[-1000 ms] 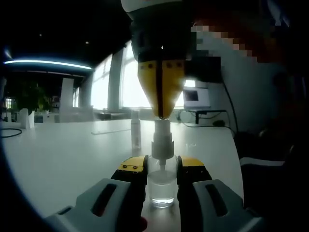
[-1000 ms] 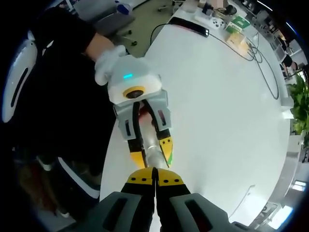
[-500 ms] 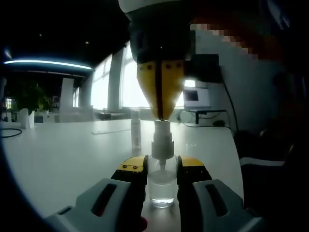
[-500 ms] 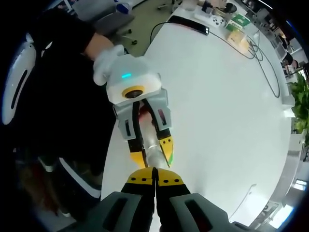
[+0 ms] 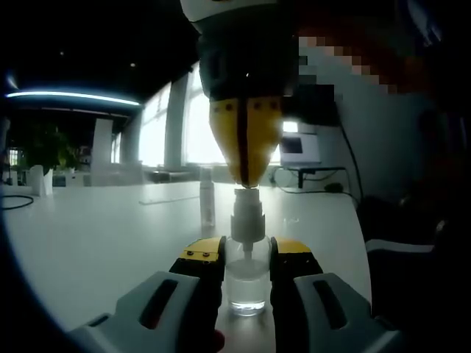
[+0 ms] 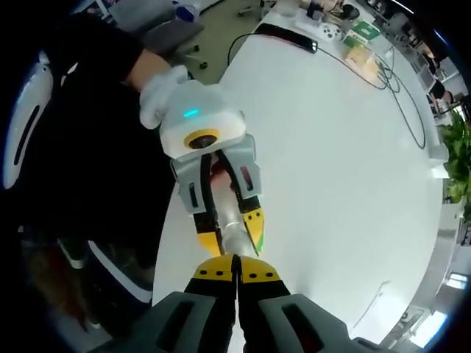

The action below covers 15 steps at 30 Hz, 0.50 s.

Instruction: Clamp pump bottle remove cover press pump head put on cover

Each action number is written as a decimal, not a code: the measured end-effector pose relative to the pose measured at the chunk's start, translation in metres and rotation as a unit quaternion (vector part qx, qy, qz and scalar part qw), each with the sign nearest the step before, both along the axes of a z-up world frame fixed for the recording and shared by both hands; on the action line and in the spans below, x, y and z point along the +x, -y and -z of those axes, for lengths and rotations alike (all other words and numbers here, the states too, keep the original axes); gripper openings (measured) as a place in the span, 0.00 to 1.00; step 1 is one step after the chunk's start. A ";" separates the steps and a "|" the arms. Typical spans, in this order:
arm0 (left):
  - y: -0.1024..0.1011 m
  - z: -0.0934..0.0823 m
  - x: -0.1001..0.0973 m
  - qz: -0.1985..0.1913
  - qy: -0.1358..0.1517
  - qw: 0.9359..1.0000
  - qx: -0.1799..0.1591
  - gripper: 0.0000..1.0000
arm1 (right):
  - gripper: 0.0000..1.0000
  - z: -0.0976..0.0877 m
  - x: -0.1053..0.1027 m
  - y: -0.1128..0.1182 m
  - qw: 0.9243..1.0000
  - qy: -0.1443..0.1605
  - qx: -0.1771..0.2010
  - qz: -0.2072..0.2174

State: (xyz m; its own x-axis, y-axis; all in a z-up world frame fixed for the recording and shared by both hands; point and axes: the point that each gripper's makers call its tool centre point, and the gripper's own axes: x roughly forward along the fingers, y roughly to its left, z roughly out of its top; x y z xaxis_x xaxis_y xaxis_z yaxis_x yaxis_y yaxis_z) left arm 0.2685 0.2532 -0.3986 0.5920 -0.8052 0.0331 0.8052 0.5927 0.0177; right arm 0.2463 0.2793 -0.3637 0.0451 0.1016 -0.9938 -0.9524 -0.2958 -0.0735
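A clear pump bottle [image 5: 246,283] stands upright on the white table [image 5: 88,228], and my left gripper [image 5: 246,254] is shut on its body from both sides. Straight above it, my right gripper [image 5: 245,179] points down, jaws shut together, tips resting on the white pump head [image 5: 246,200]. A clear cover [image 5: 207,195] stands by itself on the table behind the bottle. In the right gripper view, my right gripper [image 6: 235,259] looks down over the left gripper [image 6: 232,226] and the bottle [image 6: 229,237] it clamps; a gloved hand [image 6: 158,92] holds that gripper.
A black cable [image 6: 397,81] and small boxes [image 6: 357,35] lie at the table's far end, near a plant [image 6: 458,154]. A white device [image 5: 300,147] and cables sit at the back. A dark chair [image 5: 405,257] stands by the table edge.
The right gripper's shut tips have sunk slightly, pushing the pump head a little lower. The left gripper and bottle have stayed put.
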 end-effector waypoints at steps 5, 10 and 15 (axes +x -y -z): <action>0.000 0.000 0.000 0.000 0.000 1.000 0.000 0.15 | 0.00 -0.001 0.001 0.000 1.000 0.000 0.002 0.001; 0.000 0.000 0.000 0.000 0.000 1.000 0.000 0.15 | 0.00 -0.001 0.001 0.000 1.000 -0.003 0.004 0.003; 0.000 0.000 0.000 0.001 0.000 1.000 0.000 0.15 | 0.00 -0.001 0.001 0.000 1.000 -0.004 0.004 0.004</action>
